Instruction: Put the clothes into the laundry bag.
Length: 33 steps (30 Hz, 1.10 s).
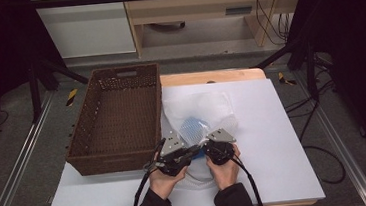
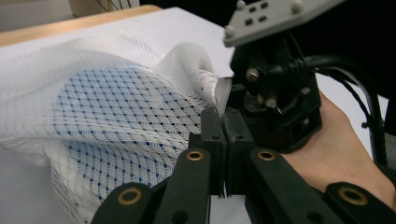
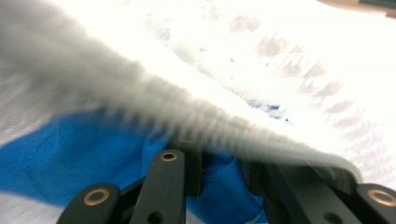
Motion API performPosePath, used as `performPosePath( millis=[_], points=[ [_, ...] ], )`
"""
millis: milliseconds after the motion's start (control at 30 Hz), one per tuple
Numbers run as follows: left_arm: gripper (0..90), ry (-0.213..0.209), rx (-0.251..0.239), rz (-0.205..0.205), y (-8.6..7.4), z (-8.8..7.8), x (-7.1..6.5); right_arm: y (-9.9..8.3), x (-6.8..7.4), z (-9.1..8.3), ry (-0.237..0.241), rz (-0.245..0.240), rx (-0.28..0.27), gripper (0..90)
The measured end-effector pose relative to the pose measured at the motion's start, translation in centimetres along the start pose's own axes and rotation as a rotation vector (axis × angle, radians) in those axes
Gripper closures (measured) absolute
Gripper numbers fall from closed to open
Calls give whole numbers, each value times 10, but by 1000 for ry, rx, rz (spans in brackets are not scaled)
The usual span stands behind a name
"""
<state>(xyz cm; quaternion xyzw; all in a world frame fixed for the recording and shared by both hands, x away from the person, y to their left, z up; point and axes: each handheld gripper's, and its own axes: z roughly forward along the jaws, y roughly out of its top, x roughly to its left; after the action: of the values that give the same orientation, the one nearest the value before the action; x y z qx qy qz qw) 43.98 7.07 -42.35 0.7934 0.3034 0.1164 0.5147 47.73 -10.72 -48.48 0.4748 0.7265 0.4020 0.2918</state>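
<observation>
My left tongs (image 2: pixel 223 122) pinch the white mesh bag (image 1: pixel 199 112) edge on the desk (image 1: pixel 274 140) beside the basket (image 1: pixel 117 120), while my right tongs (image 1: pixel 219 149), part-spread, reach inside around the blue cloth (image 3: pixel 70 154), seemingly to hold the mouth open.

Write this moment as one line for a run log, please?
left hand-held gripper: shut on white mesh bag | right hand-held gripper: at bag, jaw state unclear | blue item inside bag | wicker basket: empty

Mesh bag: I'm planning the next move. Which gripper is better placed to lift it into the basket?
Probably left: the left gripper is shut on the bag's edge and lies nearer the basket.
</observation>
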Motion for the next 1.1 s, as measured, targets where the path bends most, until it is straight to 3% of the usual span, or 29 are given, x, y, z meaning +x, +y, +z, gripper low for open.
performPosePath(
  millis=[67, 133, 267, 433, 567, 633, 733, 767, 800, 833, 867, 900, 933, 1000, 1100],
  points=[
    [886, -1, 9, -5, -4, 3, 1, 0, 0, 2, 5, -7, 7, 723],
    [886, 2, 14, -19, -8, 4, 5, 1, -5, -3, 60, -3, 15, 646],
    [886, 8, 8, -32, -8, 2, 10, 0, -11, -25, 134, -1, -15, 522],
    [886, 18, 4, -32, -8, 0, 11, -4, -10, -49, 197, -32, -30, 434],
    [886, 21, 2, -34, -9, 0, 12, -8, -2, -43, 231, -34, 17, 298],
    [886, 19, 2, -39, -8, 0, 12, -10, 2, -31, 215, -41, 54, 209],
    [886, 20, 0, -33, -8, 0, 12, -12, 6, -18, 193, -37, 96, 191],
    [886, 21, -2, -29, -8, 0, 11, -10, 6, -10, 176, -16, 128, 283],
    [886, 18, -3, -32, -8, 0, 11, -10, 5, -10, 161, -15, 125, 405],
    [886, 18, -3, -32, -8, 0, 11, -10, 5, -10, 161, -15, 125, 405],
    [886, 15, -4, -34, -7, 0, 11, -8, 4, -8, 119, -43, 126, 687],
    [886, 14, -6, -34, -7, 0, 11, -8, 3, -8, 134, -22, 122, 746],
    [886, 12, -8, -33, -7, 0, 10, -7, 1, -8, 155, 5, 113, 774],
    [886, 11, -10, -28, -5, -1, 9, -6, 0, -8, 166, 13, 100, 782],
    [887, 1, -31, -18, 2, -5, 7, 6, -4, -12, 186, 59, -31, 787]
  ],
)
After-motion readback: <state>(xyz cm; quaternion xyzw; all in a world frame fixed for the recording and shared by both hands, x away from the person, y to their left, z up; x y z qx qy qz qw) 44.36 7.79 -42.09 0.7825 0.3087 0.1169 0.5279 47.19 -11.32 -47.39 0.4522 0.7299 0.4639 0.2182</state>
